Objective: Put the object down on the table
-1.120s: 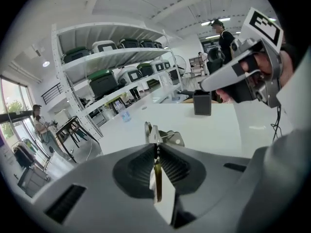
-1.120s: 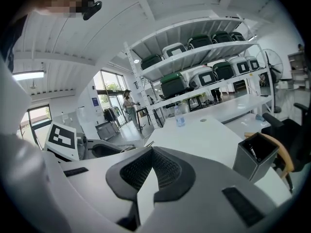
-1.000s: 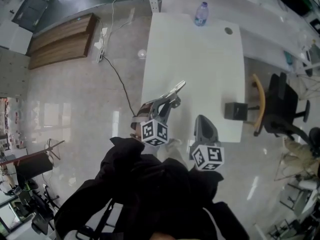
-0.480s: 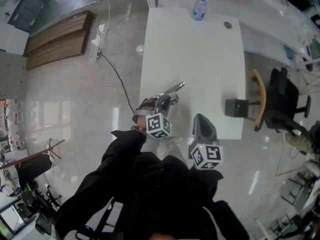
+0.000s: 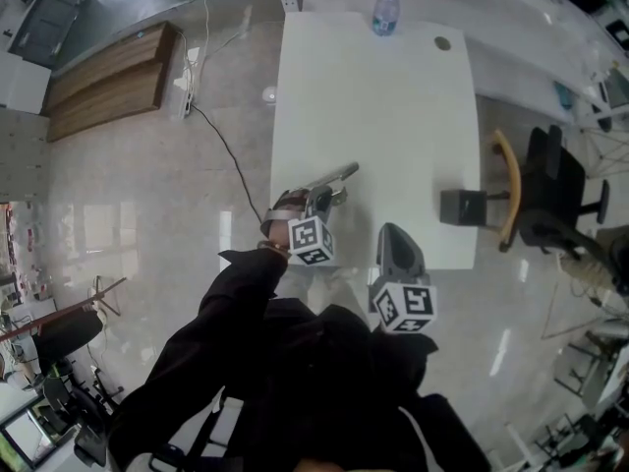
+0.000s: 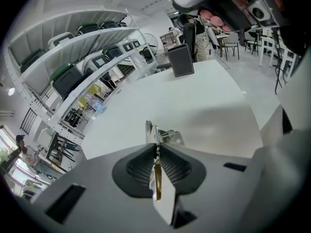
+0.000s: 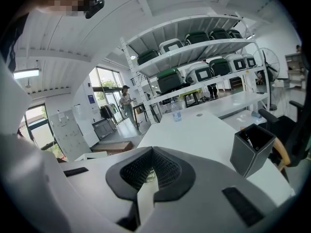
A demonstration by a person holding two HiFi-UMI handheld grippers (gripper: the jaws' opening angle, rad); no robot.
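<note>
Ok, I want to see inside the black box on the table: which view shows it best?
The right gripper view: the black box stands near, open top visible. The head view shows the box small; the left gripper view, the box far off, side-on.

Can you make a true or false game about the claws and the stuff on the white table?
1. The left claw pinches a thin metal tool. True.
2. The right claw holds a bottle. False: it is shut with nothing in it.
3. The water bottle stands at the far end of the table. True.
4. The black box sits on the floor. False: it stands on the table, near the right edge.
</note>
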